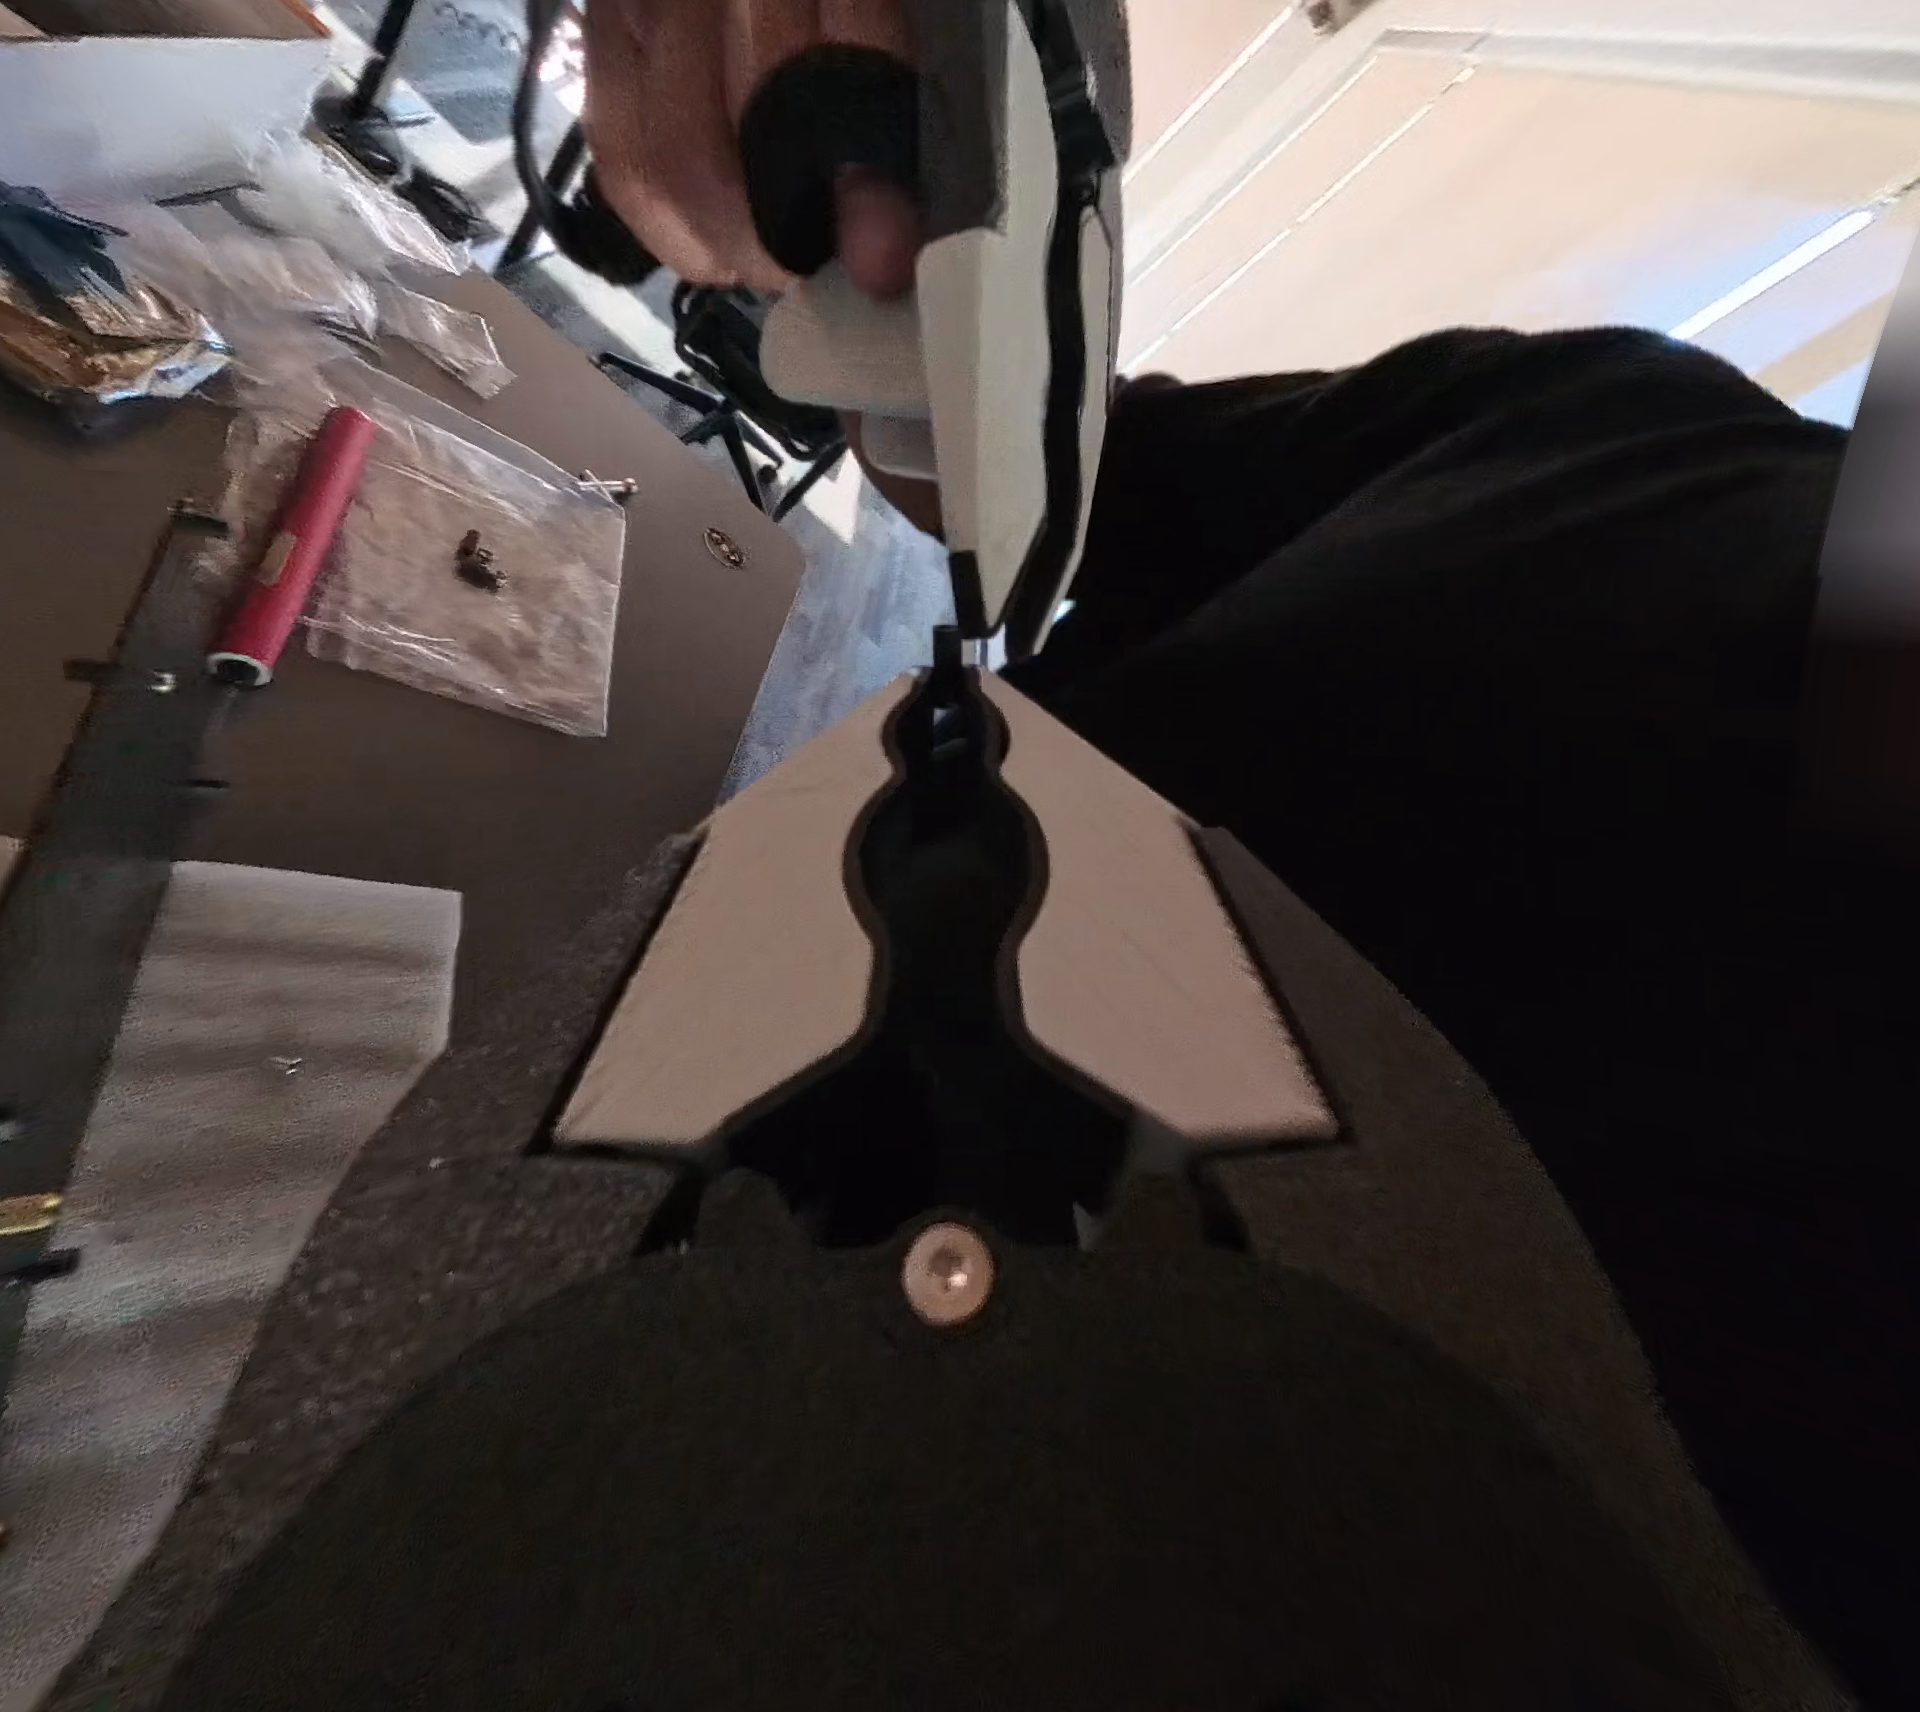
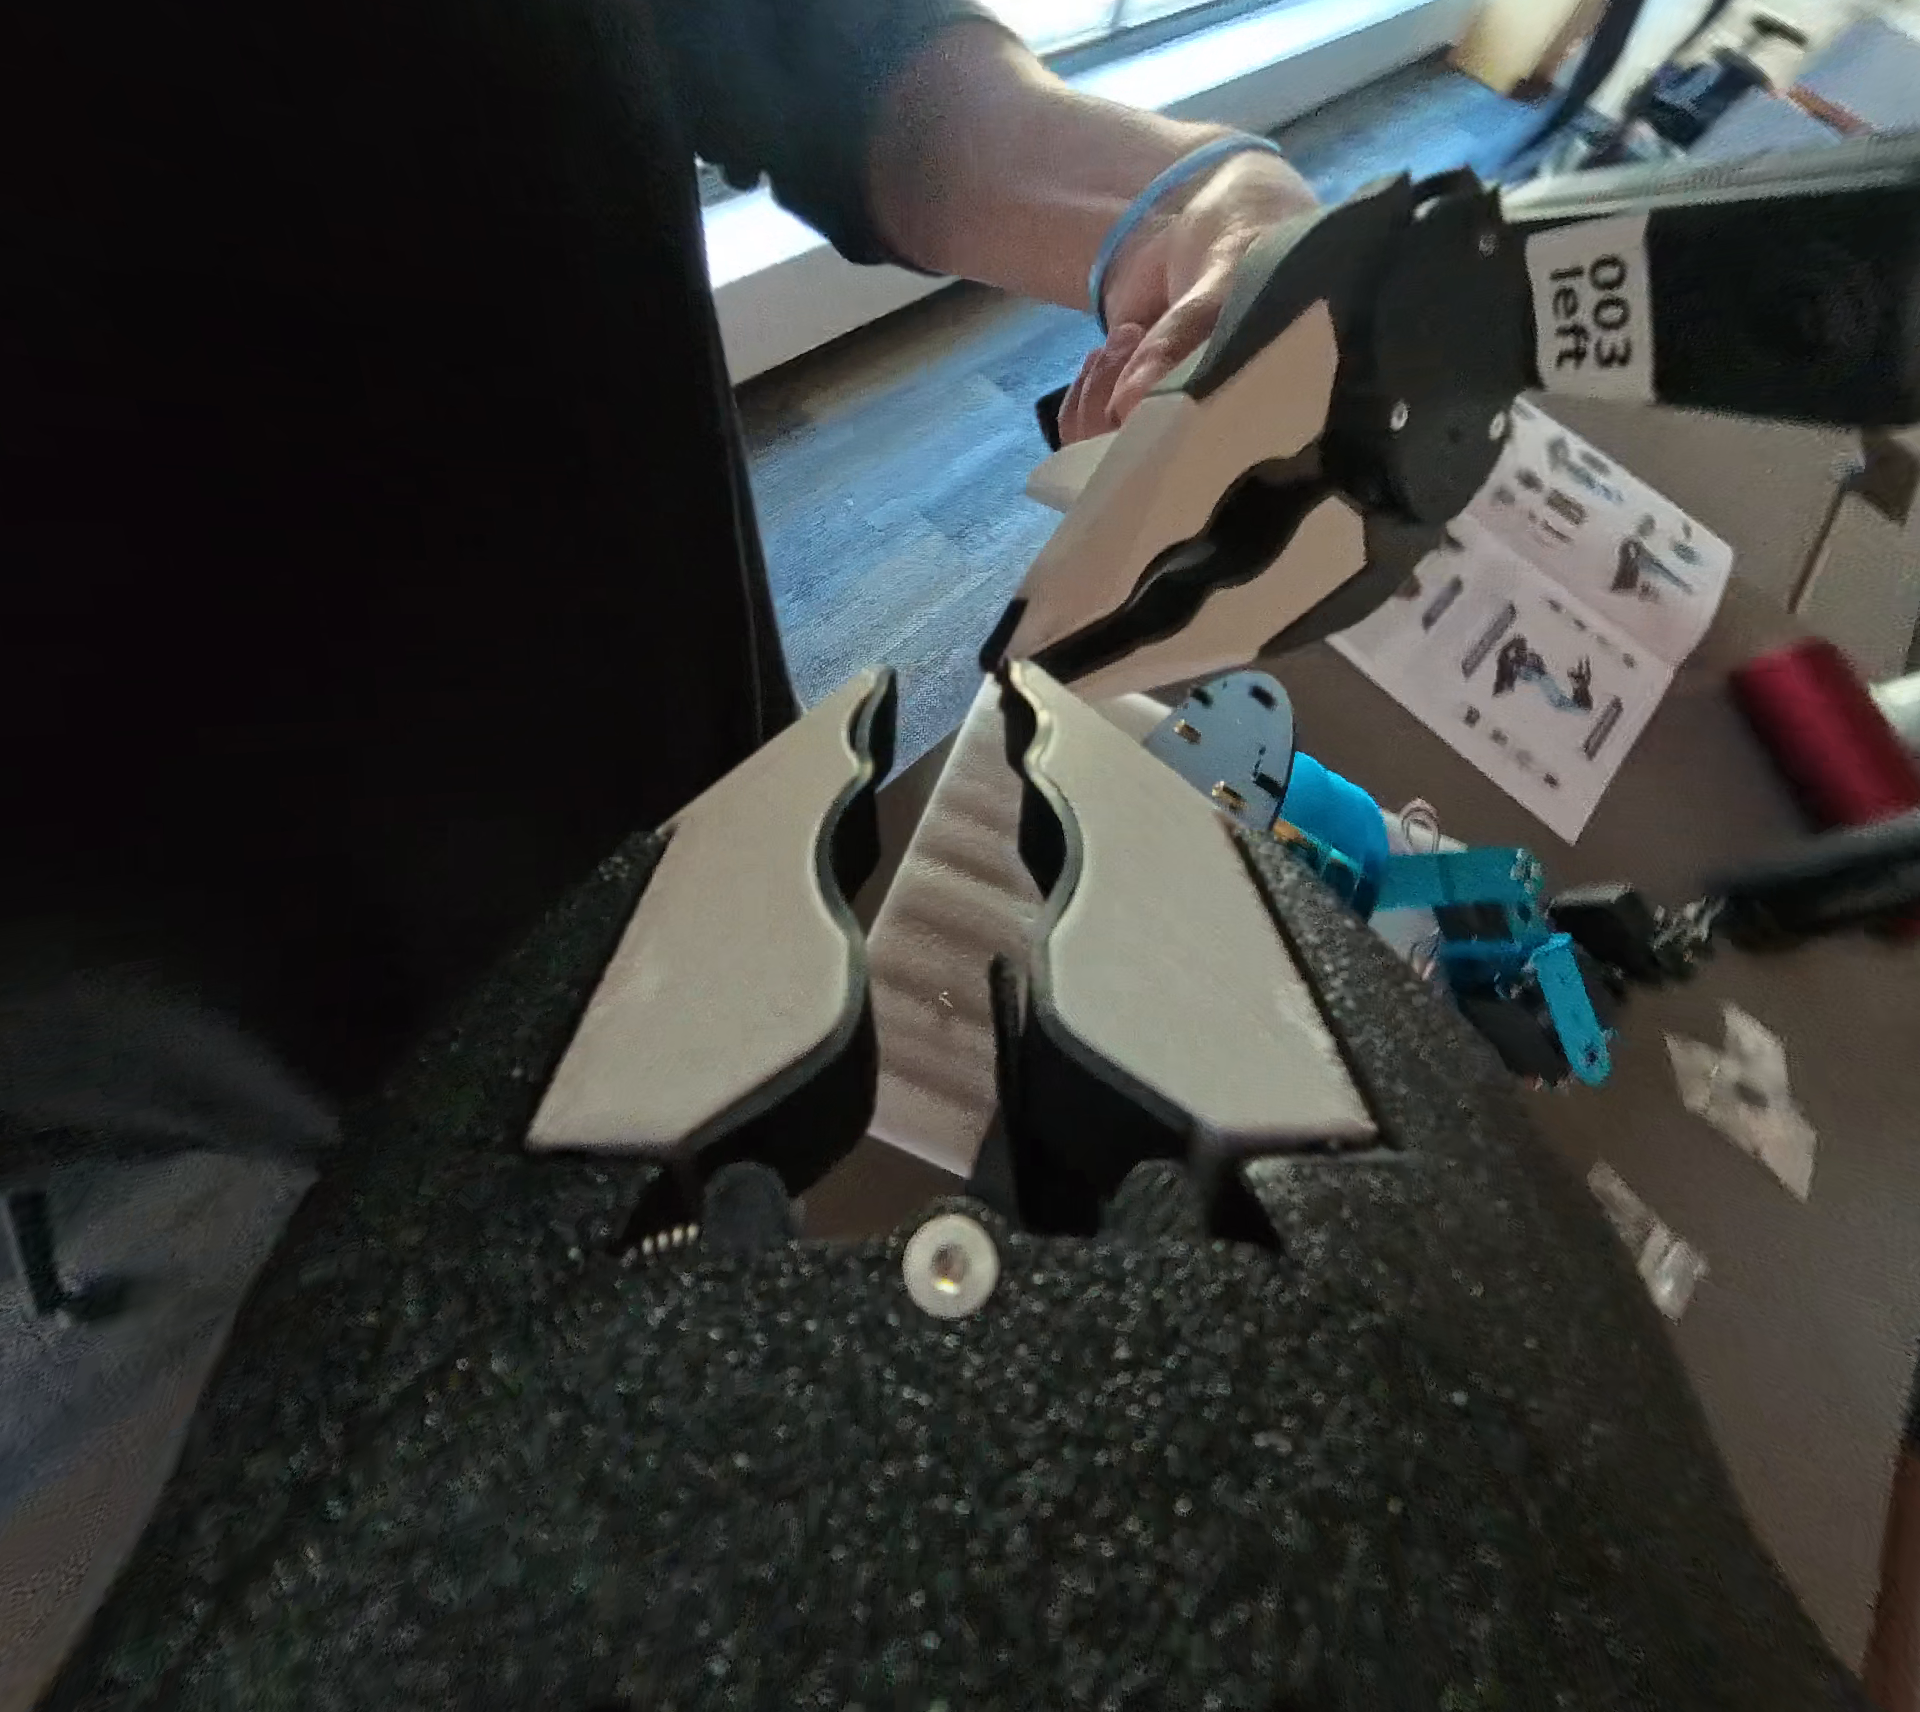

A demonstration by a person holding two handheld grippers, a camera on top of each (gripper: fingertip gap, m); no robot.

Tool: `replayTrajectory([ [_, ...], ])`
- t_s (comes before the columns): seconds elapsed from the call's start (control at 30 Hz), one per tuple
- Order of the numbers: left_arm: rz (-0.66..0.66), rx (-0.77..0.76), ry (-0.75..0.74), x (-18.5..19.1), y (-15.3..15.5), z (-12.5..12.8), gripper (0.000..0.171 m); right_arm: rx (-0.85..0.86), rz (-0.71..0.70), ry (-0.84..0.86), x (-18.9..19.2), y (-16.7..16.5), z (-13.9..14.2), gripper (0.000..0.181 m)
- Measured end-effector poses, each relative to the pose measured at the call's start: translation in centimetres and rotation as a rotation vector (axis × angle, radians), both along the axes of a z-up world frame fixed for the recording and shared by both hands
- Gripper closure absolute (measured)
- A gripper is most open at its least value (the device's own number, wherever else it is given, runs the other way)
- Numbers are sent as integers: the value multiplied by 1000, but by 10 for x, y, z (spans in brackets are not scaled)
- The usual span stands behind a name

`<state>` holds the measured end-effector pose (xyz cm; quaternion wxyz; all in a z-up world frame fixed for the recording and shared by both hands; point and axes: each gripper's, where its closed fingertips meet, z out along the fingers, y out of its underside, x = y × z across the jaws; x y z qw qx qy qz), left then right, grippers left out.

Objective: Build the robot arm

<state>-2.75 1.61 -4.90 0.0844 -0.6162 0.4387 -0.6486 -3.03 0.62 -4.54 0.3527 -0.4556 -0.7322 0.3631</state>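
1. The left gripper (image 1: 951, 686) is clenched on a small black part (image 1: 954, 660), which is pinched only at the very tips, so most of it sticks out beyond them and is free to be reached
2. The right gripper (image 2: 948, 675) is released, with its jaws standing apart; its tips sit just beside the black part, touching it or nearly so, though I cannot tell which
3. The two grippers meet tip to tip in the air off the near edge of the tabletop (image 1: 468, 779), in front of the person's dark top (image 1: 1455, 623); a hand (image 1: 727, 104) grips the right one from above, and it comes down steeply onto the left one
4. On the tabletop near the left gripper lies a white foam sheet (image 1: 260, 1039)
5. Farther off, a red tube (image 1: 296, 540) rests partly on a clear plastic bag (image 1: 488, 602), which has a small dark piece inside
6. In the right wrist view a blue toy robot arm (image 2: 1455, 883) lies on its side on the tabletop, and an open picture leaflet (image 2: 1558, 613) lies flat beyond it, probably spread out so it can be read
7. Farthest are crumpled wrappers, the floor and a bright window
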Motion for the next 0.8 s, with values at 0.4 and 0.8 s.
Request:
replayTrajectory([
  [0.4,215,-38,50,19,-36,6,167,83,362,-15,9,-21,-3,173],
  [0.8,268,-221,70,24,-22,-17,170,55,639,-90,16,-9,-27,176],
])
